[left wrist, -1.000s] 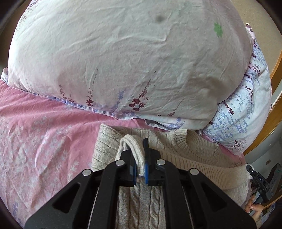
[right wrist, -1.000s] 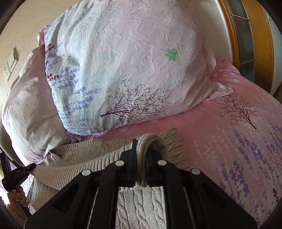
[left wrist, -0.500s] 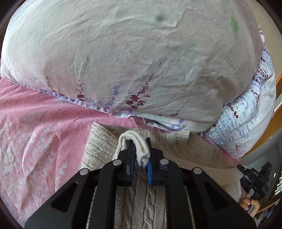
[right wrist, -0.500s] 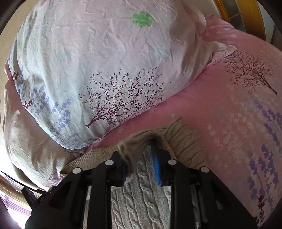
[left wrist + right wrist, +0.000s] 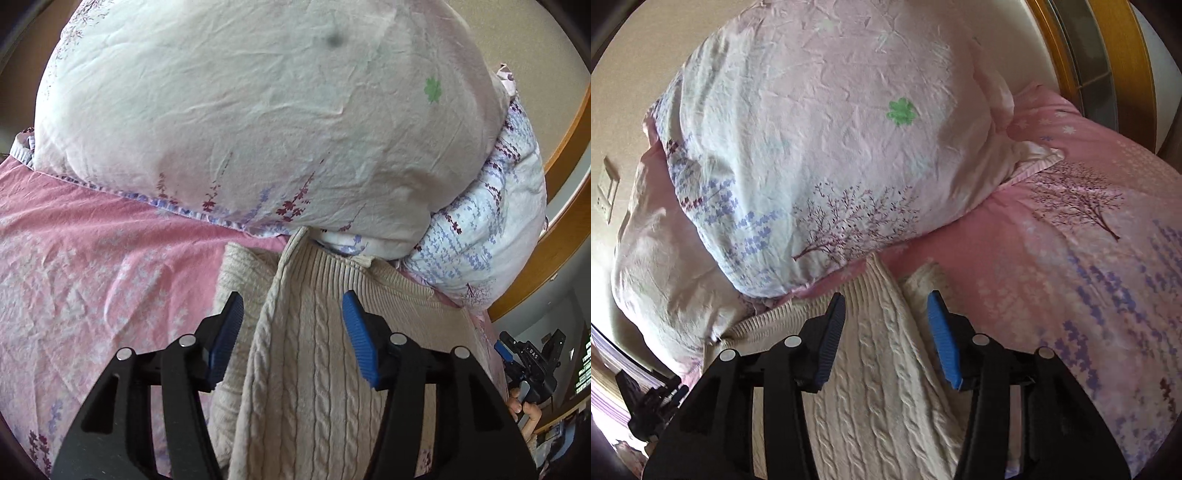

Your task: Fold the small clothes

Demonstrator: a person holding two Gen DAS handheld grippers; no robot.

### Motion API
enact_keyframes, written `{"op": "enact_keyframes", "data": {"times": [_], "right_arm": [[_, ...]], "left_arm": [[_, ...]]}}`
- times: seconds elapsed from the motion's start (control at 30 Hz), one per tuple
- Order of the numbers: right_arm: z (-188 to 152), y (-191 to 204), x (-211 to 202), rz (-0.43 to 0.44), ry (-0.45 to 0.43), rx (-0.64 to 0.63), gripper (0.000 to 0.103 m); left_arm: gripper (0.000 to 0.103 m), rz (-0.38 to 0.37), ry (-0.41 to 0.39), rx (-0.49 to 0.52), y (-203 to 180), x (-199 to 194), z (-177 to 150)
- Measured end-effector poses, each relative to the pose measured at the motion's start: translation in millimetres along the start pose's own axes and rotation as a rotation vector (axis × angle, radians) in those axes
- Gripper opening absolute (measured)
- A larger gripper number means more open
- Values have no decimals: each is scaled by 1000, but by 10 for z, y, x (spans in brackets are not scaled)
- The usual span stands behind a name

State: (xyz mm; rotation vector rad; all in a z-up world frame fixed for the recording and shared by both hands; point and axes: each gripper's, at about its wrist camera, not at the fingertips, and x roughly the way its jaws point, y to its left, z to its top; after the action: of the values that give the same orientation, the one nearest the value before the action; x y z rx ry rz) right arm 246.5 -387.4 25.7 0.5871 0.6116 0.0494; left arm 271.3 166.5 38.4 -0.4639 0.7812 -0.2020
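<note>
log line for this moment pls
left tongs: open | right tongs: open | sweater: folded on bed, free | pillows: behind

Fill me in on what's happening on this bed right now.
A person with a handheld gripper in each hand is folding a cream cable-knit sweater on the pink bedspread, just in front of two floral pillows. The left gripper and the right gripper are both open, jaws spread over the knit and gripping nothing. A folded-over layer lies flat with its edge up near the pillows, so this fold looks laid down.
</note>
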Motion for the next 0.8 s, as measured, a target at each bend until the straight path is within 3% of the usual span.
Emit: {"op": "enact_keyframes", "data": {"times": [0.23, 0.4, 0.5, 0.57, 0.63, 0.8], "right_arm": [[-342, -181, -155, -36, 79, -65, 44], [-474, -125, -159, -51, 117, -127, 38], [-546, -101, -169, -82, 114, -170, 28], [-566, -104, -187, -94, 103, -187, 15], [-568, -101, -219, -88, 87, -190, 11], [-543, -55, -383, -72, 42, -196, 8]], "left_arm": [[51, 48, 51, 113, -27, -124, -357], [47, 83, 87, 128, 14, -86, -503], [37, 109, 80, 145, 12, -85, -571], [23, 103, 74, 145, 15, -105, -589], [15, 91, 78, 133, 42, -115, -593], [10, 71, 70, 132, 43, -199, -589]]}}
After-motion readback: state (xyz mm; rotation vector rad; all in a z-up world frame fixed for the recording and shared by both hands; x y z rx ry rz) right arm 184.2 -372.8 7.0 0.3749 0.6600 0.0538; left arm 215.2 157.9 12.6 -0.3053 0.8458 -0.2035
